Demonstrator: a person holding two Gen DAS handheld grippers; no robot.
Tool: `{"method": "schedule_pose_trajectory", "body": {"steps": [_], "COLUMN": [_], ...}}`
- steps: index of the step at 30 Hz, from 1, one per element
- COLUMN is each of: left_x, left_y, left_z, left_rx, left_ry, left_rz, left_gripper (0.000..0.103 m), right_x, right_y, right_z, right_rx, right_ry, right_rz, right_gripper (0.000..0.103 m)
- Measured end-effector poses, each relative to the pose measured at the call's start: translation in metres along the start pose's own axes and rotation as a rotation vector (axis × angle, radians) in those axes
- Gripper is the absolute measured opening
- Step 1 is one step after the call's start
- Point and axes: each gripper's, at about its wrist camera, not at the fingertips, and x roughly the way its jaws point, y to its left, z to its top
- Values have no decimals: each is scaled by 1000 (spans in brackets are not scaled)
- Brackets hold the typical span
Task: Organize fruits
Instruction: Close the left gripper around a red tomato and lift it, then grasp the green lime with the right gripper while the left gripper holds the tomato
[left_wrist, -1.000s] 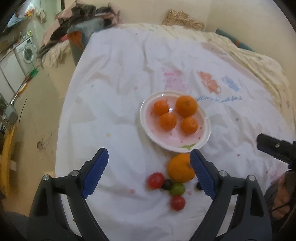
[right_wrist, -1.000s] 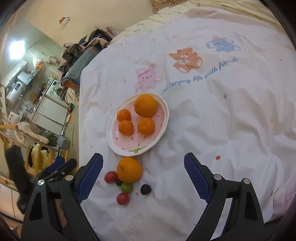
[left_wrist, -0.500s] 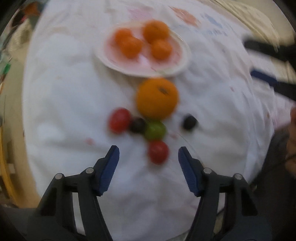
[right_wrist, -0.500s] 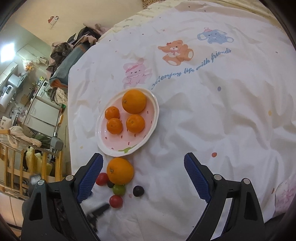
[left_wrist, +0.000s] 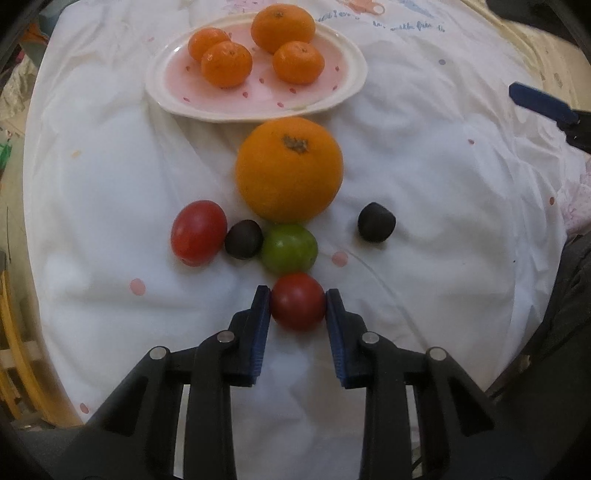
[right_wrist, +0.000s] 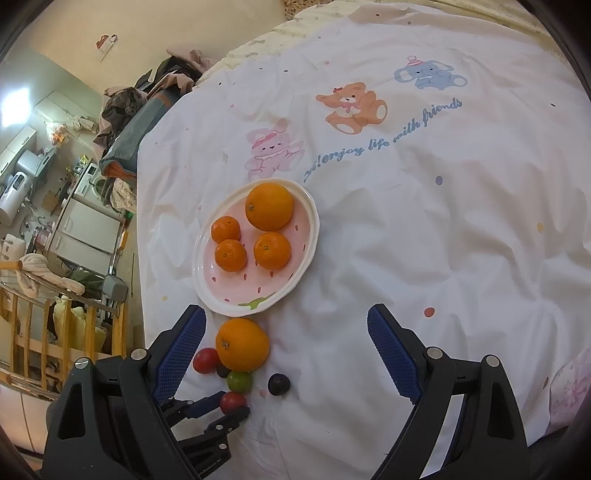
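Observation:
My left gripper (left_wrist: 297, 301) is shut on a small red tomato (left_wrist: 297, 302) lying on the white sheet; it also shows in the right wrist view (right_wrist: 232, 402). Just beyond it lie a green tomato (left_wrist: 290, 248), a dark plum (left_wrist: 243, 239), a second red tomato (left_wrist: 198, 232), another dark plum (left_wrist: 376, 222) and a large orange (left_wrist: 289, 169). A pink plate (left_wrist: 332, 92) behind holds several oranges. My right gripper (right_wrist: 286, 354) is open and empty, above the sheet to the right of the fruit.
The white printed sheet (right_wrist: 424, 221) covers a bed whose left edge (right_wrist: 142, 258) drops to a cluttered floor with a wooden rail (right_wrist: 22, 332). A pile of clothes (right_wrist: 147, 96) lies at the far left corner.
My left gripper has dropped low toward the loose fruit and closed its fingers on the nearest red tomato. My right gripper has stayed open and drifted slightly.

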Motion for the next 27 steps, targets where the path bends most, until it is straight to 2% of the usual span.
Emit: {"method": "schedule_pose_trajectory", "body": {"steps": [5, 7, 9, 12, 14, 19, 23, 27], "left_x": [-32, -52, -72, -88, -93, -96, -104, -113], "left_y": [12, 27, 45, 70, 81, 95, 105, 111], "left_z": [-1, 1, 8, 10, 11, 8, 10, 8], "left_rx": [-40, -99, -163, -251, -296, -363, -414, -433], "left_ry": [-86, -141, -213, -273, -284, -286, -310, -329], "left_rz": [-20, -29, -6, 39, 50, 54, 58, 61], "left_gripper": [25, 25, 25, 25, 25, 25, 25, 25], "right_x": [2, 4, 7, 16, 24, 49, 71, 92], "right_y": [-1, -2, -1, 6, 13, 35, 54, 64], "right_z": [0, -1, -3, -10, -19, -48, -73, -86], "right_rx": [4, 5, -1, -29, -54, -111, -131, -154], "right_ry": [9, 17, 36, 85, 121, 246, 318, 341], "right_rz": [-9, -10, -4, 14, 21, 43, 60, 26], "right_gripper": [92, 92, 92, 91, 85, 62, 53, 48]}}
